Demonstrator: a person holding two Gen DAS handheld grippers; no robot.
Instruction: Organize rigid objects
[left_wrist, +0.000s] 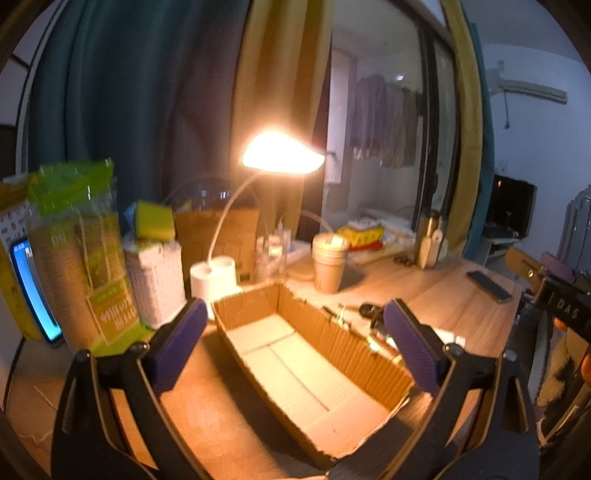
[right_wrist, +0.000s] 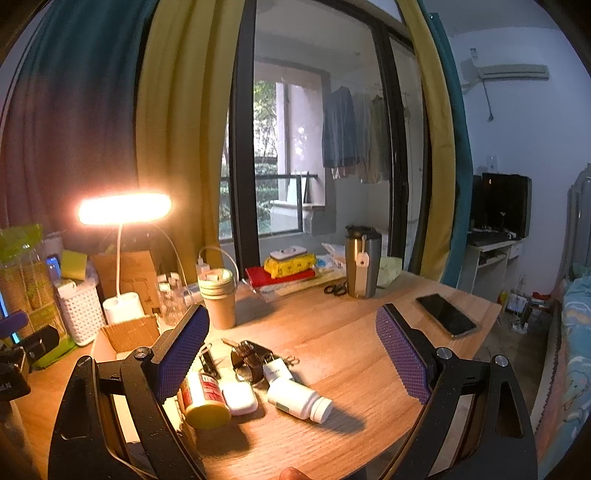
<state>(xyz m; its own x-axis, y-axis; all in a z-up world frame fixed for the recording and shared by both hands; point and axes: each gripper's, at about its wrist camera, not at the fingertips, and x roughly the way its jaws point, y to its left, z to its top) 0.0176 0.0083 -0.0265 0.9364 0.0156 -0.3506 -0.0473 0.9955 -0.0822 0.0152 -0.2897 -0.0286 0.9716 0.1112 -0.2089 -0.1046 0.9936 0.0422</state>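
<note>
Wood desk (right_wrist: 332, 332) w/ lit lamp (right_wrist: 125, 208), curtains behind; left claw (left_wrist: 295, 332) & right claw (right_wrist: 291, 339) both released.

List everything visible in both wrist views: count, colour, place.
cardboard box: one, brown, open and empty, on the desk
white bottle: one, lying on its side, desk front
yellow-capped bottle: one, lying beside it
white case: one, between the two bottles
keys: one bunch, dark, behind the bottles
phone: one, black, desk right
paper cup: one, tan
steel tumbler: one, rear
lamp: one, lit
left gripper: open, over the box
right gripper: open
</note>
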